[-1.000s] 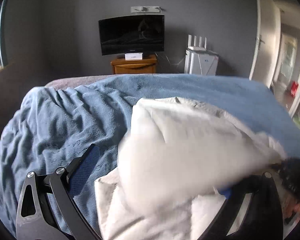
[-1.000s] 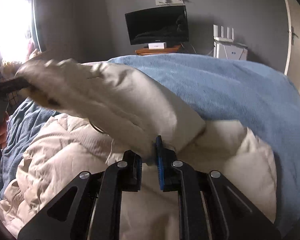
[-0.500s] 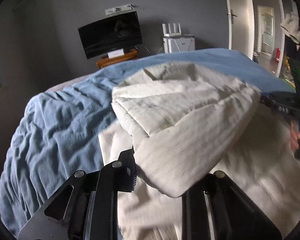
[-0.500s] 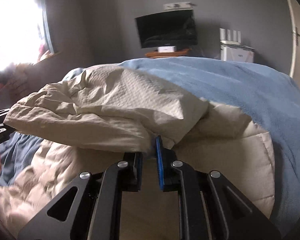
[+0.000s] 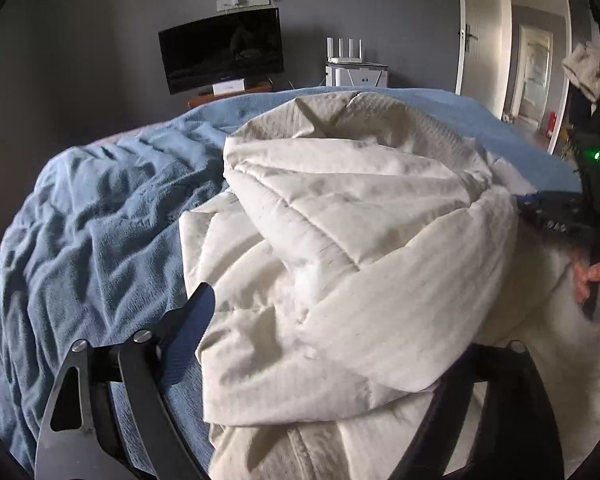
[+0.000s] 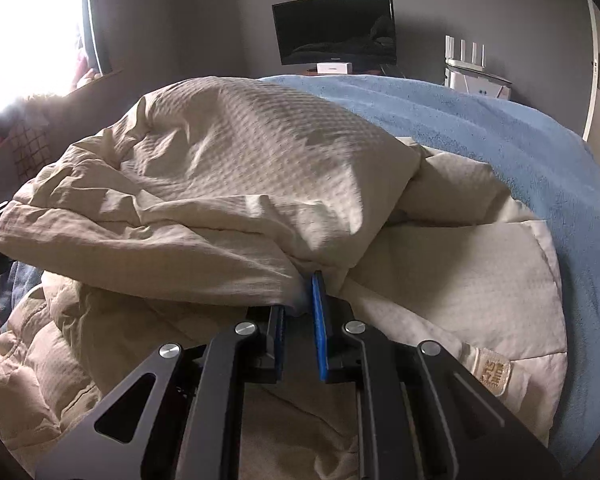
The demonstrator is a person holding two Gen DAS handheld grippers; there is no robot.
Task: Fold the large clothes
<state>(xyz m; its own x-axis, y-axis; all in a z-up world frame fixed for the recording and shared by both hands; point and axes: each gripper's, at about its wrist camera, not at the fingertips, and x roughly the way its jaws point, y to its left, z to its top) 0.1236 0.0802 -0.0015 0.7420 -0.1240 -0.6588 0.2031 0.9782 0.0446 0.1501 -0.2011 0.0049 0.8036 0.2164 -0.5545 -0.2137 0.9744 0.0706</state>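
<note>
Lying on the blue blanket (image 5: 100, 216) of the bed is a puffy cream quilted jacket (image 5: 340, 240), with one part folded over the rest. The right gripper (image 6: 302, 312) pinches an edge of that folded part between its blue pads (image 6: 319, 320). The left gripper (image 5: 328, 344) is opening its jaws wide; the cream cloth lies between them, but the pads do not press it. A hand (image 5: 598, 284) grips the right gripper's handle. Behind the bed stand a dark TV (image 5: 222, 50) and a white router (image 5: 345, 50).
</note>
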